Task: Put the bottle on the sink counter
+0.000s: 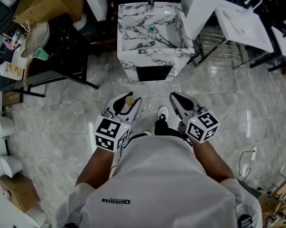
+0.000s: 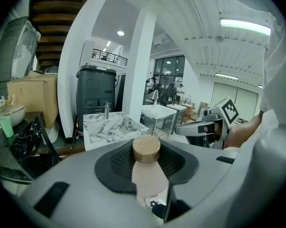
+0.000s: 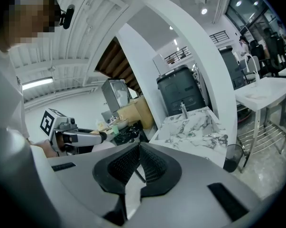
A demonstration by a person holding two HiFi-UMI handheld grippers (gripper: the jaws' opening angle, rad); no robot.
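A pale pink bottle (image 2: 147, 175) with a round wooden cap (image 1: 129, 99) stands upright between the black pads of my left gripper (image 1: 125, 104), which is shut on it. The cap (image 2: 146, 148) sticks up above the pads. My right gripper (image 1: 176, 100) is level with the left one; its pads (image 3: 152, 164) meet at the tips with nothing between them. Both grippers hang over the marble floor, short of the white marble sink (image 1: 152, 30). The sink's counter (image 2: 112, 126) and tap lie ahead, and the sink (image 3: 195, 127) also shows in the right gripper view.
A black table (image 1: 52, 56) with a bowl and a green cup stands at the left, beside a cardboard box (image 1: 48, 1). A white table (image 1: 242, 23) and a wire rack are right of the sink. White pillars flank it. A small dark bin (image 3: 233, 156) sits by it.
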